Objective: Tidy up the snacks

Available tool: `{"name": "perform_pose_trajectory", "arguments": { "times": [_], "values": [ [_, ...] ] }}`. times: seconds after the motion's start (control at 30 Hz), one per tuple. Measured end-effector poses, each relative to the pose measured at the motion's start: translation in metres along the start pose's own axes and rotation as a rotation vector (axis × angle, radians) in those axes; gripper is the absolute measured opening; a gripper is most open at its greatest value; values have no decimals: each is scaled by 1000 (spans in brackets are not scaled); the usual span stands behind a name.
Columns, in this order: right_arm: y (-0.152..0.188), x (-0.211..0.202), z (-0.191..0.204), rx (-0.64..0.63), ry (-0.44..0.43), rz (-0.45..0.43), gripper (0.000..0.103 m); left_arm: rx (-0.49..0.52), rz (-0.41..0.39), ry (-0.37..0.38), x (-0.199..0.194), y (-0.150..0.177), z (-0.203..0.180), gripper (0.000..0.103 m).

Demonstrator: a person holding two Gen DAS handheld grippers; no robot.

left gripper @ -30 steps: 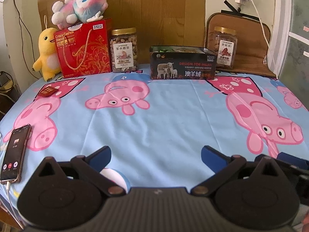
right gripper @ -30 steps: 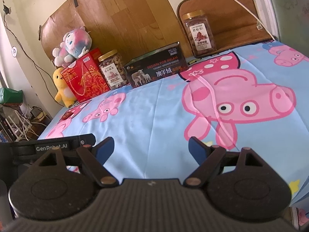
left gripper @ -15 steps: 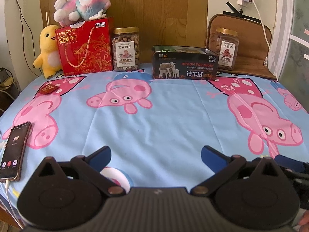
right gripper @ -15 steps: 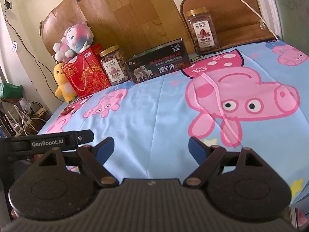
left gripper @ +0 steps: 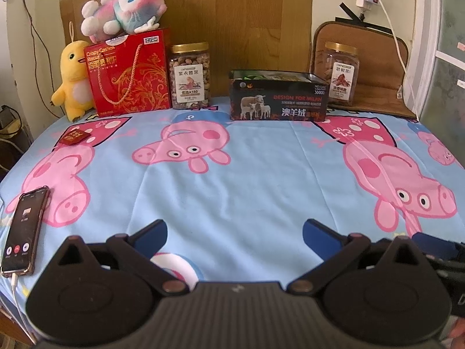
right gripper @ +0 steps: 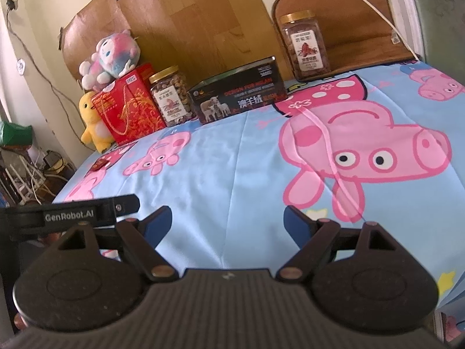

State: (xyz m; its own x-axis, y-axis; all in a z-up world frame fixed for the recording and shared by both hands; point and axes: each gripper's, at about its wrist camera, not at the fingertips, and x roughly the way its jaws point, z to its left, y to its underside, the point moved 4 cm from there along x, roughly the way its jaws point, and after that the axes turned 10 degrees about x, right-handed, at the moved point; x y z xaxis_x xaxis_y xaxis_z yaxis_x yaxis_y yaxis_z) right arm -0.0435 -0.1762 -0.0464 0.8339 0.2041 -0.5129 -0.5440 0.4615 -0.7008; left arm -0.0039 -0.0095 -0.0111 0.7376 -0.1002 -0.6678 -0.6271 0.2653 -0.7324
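Along the far edge stand a red biscuit gift box (left gripper: 128, 72) (right gripper: 128, 113), a gold-lidded nut jar (left gripper: 190, 77) (right gripper: 171, 99), a black open box (left gripper: 279, 96) (right gripper: 241, 96) and a second nut jar (left gripper: 341, 74) (right gripper: 305, 46) on a brown cushion. A small red packet (left gripper: 74, 136) (right gripper: 98, 164) lies at the left. My left gripper (left gripper: 235, 232) is open and empty, low over the near cloth. My right gripper (right gripper: 228, 222) is open and empty, to the right of the left one.
The table has a blue pig-print cloth (left gripper: 232, 180). A phone (left gripper: 24, 229) lies on its cable at the near left edge. A yellow duck plush (left gripper: 72, 81) and a pink plush (left gripper: 125, 5) sit at the back left. Clutter (right gripper: 26, 174) stands beyond the left edge.
Both grippers have moved forward and tilted up slightly, so the back row looks a bit nearer and lower. Both stay open and empty.
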Motion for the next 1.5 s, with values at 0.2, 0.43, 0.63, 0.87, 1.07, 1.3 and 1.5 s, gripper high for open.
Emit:
{"name": "perform_pose_trajectory", "arguments": {
  "times": [0.2, 0.43, 0.63, 0.87, 1.07, 1.3, 1.5],
  "values": [
    [0, -1, 1, -7, -2, -8, 86, -16, 3, 0, 1, 1, 4, 103],
    [0, -2, -2, 3, -2, -12, 86, -6, -4, -3, 0, 1, 1, 103],
    [0, -2, -1, 5, -3, -10, 86, -4, 3, 1, 2, 1, 2, 103],
    [1, -2, 0, 2, -7, -9, 86, 1, -4, -9, 1, 1, 1, 103],
    [0, -3, -1, 4, -8, -15, 86, 8, -5, -13, 1, 1, -1, 103],
    [0, -2, 0, -4, -5, -15, 86, 6, -7, -11, 2, -1, 2, 103],
    [-9, 6, -6, -9, 3, -34, 86, 31, -18, -32, 13, -24, 5, 103]
  ]
}}
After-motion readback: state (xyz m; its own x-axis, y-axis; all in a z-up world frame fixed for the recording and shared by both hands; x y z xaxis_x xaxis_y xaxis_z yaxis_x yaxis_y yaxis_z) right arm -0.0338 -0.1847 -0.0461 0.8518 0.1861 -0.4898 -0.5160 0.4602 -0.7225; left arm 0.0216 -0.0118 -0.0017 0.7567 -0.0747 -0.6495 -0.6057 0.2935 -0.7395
